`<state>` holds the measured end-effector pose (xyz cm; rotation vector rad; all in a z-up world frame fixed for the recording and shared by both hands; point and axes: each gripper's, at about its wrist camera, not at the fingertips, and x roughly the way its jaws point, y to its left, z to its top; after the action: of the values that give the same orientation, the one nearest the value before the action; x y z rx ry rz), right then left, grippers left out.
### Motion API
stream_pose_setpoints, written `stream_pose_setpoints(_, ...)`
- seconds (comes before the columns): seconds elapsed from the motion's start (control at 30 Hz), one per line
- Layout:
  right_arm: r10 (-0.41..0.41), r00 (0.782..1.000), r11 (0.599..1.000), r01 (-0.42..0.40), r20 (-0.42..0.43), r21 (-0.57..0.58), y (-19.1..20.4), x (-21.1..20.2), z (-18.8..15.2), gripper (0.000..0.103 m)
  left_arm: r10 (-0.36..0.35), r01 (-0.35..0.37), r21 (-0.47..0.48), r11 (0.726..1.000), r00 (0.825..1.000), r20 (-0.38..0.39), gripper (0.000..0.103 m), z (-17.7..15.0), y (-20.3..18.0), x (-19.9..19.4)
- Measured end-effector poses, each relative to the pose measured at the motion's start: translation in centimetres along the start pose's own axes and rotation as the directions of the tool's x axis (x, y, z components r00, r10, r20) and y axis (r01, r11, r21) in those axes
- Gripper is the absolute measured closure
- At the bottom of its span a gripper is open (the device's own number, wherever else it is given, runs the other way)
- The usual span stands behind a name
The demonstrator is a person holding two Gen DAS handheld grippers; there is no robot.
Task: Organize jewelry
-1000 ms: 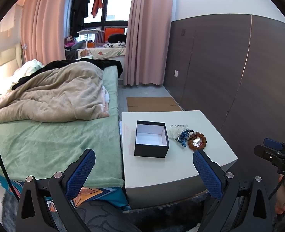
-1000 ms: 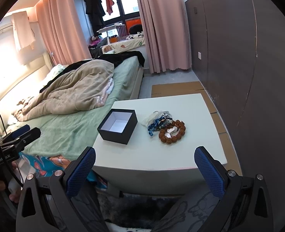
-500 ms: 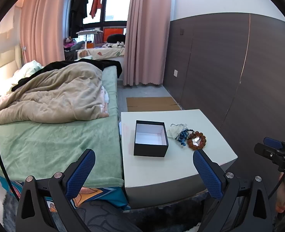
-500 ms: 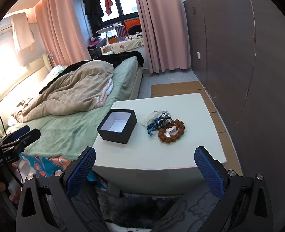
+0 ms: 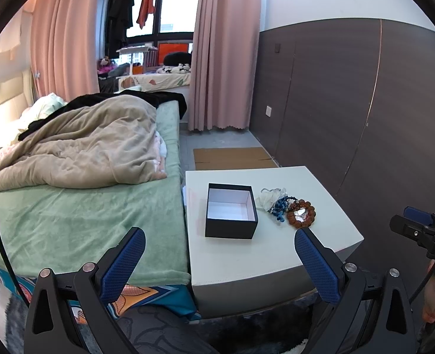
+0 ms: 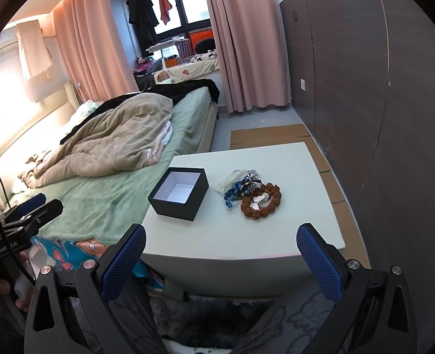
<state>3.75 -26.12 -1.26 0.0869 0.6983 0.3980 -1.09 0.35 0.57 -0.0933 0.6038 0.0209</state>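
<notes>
An open black box with a white inside [image 5: 230,211] [image 6: 179,193] stands on a white low table [image 5: 264,253] [image 6: 247,236]. To its right lies a pile of jewelry: a brown bead bracelet [image 5: 301,213] [image 6: 261,201], blue beads [image 5: 278,205] [image 6: 232,192] and a pale clear piece [image 5: 266,196] [image 6: 227,181]. My left gripper [image 5: 219,261] is open and empty, short of the table's near edge. My right gripper [image 6: 220,258] is open and empty, also short of the table. Each gripper shows at the edge of the other's view.
A bed [image 5: 79,212] with a green sheet and a beige quilt [image 5: 85,147] runs along the table's left side. A dark panelled wall [image 5: 350,103] stands to the right. Cardboard [image 5: 232,157] lies on the floor behind the table. A dark rug [image 6: 217,318] lies below.
Both views have shifted only slightly; the grippers stay open and the box and jewelry have not moved.
</notes>
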Motion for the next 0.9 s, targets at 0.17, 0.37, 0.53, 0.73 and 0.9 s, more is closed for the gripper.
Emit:
stream_pose_setpoints(0.17,-0.002,1.0,1.0,0.002,-0.002,0.001,0.0,0.0,-0.1,0.0,0.003,-0.003,-0.001,1.0,1.0,0.002,0.002,0.0,0.1,-0.1)
stream_pose_setpoints(0.37,-0.003,1.0,1.0,0.003,-0.002,0.0,0.1,0.0,-0.2,0.0,0.006,-0.006,-0.004,1.0,1.0,-0.007,0.002,0.0,0.5,0.0)
stream_pose_setpoints(0.53,-0.004,1.0,1.0,0.004,-0.006,0.002,0.0,0.1,-0.2,0.0,0.001,-0.001,0.003,1.0,1.0,-0.011,0.002,0.0,0.5,0.3)
stream_pose_setpoints(0.73,-0.013,1.0,1.0,0.013,-0.013,0.013,-0.7,0.5,-0.1,0.0,-0.015,0.015,0.013,1.0,1.0,-0.024,0.002,0.0,-0.2,1.5)
stream_pose_setpoints(0.9,-0.034,0.999,0.999,0.035,-0.023,0.037,-2.3,1.1,0.0,0.0,-0.028,0.03,0.039,0.999,0.999,-0.046,0.002,0.1,-1.7,3.2)
